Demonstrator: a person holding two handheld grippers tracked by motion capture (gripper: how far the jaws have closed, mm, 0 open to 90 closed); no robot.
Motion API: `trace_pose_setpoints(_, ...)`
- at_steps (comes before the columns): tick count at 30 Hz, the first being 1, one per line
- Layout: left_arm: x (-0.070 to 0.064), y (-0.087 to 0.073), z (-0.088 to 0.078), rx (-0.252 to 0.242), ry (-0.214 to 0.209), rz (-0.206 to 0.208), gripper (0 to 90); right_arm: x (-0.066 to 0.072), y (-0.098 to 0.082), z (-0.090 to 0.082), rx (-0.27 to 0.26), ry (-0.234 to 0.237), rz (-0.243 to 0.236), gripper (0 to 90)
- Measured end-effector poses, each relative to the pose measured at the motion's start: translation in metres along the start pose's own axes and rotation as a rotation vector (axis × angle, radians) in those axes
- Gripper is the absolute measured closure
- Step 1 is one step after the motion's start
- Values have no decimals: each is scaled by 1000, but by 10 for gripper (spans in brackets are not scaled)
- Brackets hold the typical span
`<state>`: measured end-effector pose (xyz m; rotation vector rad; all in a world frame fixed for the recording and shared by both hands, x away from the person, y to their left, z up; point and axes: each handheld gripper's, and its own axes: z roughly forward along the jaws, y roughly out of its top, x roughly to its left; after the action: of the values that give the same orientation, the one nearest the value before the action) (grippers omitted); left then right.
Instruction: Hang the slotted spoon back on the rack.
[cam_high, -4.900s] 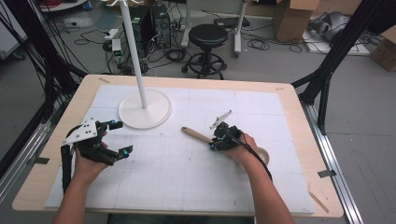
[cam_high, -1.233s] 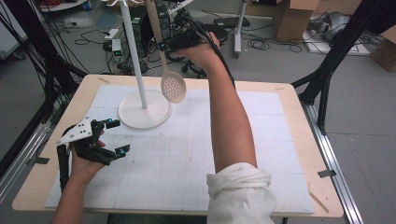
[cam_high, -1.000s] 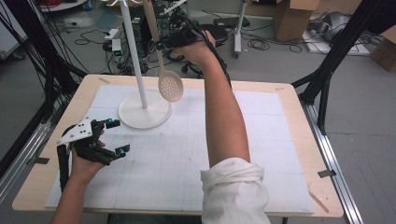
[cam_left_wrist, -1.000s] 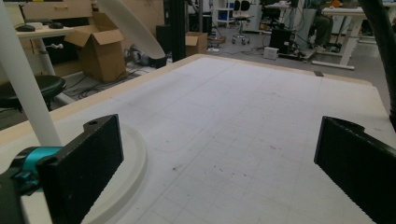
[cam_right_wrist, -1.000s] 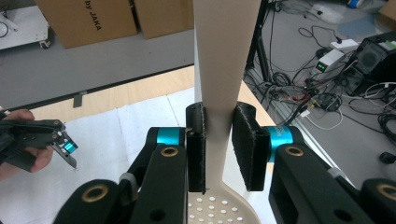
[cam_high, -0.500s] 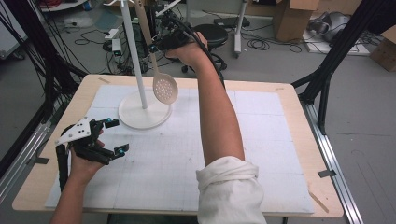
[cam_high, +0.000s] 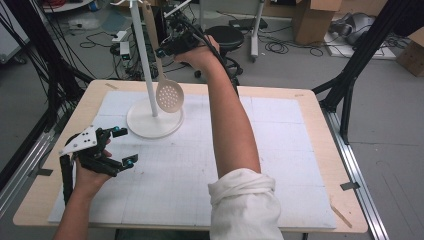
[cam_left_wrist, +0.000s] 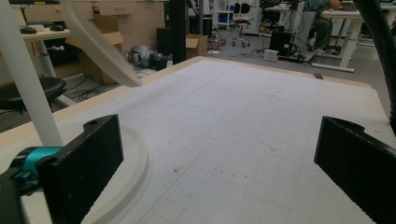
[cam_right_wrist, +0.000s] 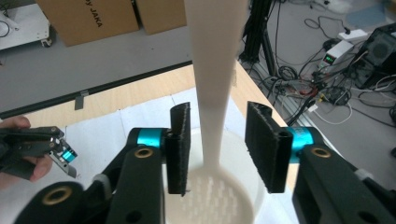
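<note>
While my right gripper (cam_high: 165, 49) hovers high beside the white stand (cam_high: 150, 107), its jaws have just opened off the hanging slotted spoon (cam_high: 169, 95). From the right gripper view, the pale handle (cam_right_wrist: 212, 93) runs untouched between spread pads. My left gripper (cam_high: 107, 147) rests wide open on the gridded mat (cam_left_wrist: 243, 140); cluttered lab beyond.

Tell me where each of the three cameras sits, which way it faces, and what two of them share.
High view: above the person's side, looking forward and down on the table; both forearms enter from below, left gripper low, right gripper raised at the slotted spoon.
Left gripper view: rides the left gripper, looking level across the mat; open jaws.
Right gripper view: rides the right gripper, looking down the spoon handle; jaws just opening, pads clear.
Shared: all show the white stand.
</note>
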<state>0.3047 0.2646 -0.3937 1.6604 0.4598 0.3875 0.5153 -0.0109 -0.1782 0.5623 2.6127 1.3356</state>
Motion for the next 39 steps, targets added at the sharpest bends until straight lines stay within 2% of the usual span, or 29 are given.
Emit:
trace_pose_setpoints(7,-1,1,1,3,0,3,18,6,-24,-22,-55,-6,-13,568)
trace_pose_setpoints(10,-2,1,1,6,-1,5,18,9,-35,-30,-64,-7,-23,551)
trace_pose_setpoints(20,-2,1,3,13,-4,3,18,15,-69,-60,-95,-33,-11,485)
trace_pose_setpoints(30,-4,2,5,26,-21,5,18,27,-92,-83,-124,-49,-32,421)
trace_pose_setpoints(39,-5,1,8,44,-26,2,18,35,-125,-93,-147,-58,1,374)
